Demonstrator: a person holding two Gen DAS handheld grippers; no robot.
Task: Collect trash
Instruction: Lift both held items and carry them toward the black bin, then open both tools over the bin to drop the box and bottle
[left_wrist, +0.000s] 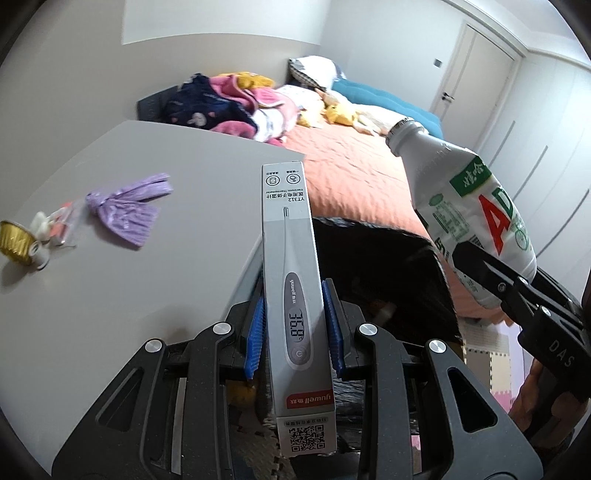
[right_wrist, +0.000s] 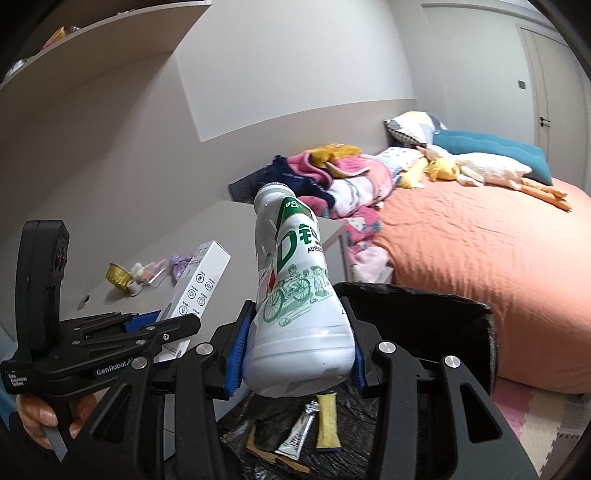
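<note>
The left tongs (left_wrist: 293, 332) are clamped on a long grey thermometer box (left_wrist: 291, 280), its blue pads pressed against both narrow sides. The box bears a printed thermometer reading 36.8, a red brand band and a QR code near its lower end. The right tongs (right_wrist: 295, 343) grip the wide base of a white plastic bottle (right_wrist: 295, 295), uncapped, with a green label and a cartoon of children and a bicycle; its neck points up and away.

Both items are held above the open mouth of a black bag (right_wrist: 424, 310), between the counter and the bed. Inside the bag lie a squeezed tube (right_wrist: 297, 432) and a yellow wrapper (right_wrist: 327, 424).

On the grey counter (left_wrist: 129, 295), well apart from the box, sit a knotted purple bag (left_wrist: 129, 206), a gold foil cup (left_wrist: 14, 242) and small white and orange scraps (left_wrist: 51, 225) near the far left edge. The counter's right edge runs just beside the black bag.

The bed (right_wrist: 480, 258), under an orange cover, carries a pile of clothes (right_wrist: 332, 181), pillows and a plush duck (right_wrist: 469, 170). Foam mats (right_wrist: 535, 417) cover the floor, and white wardrobe doors (left_wrist: 476, 70) stand beyond.
</note>
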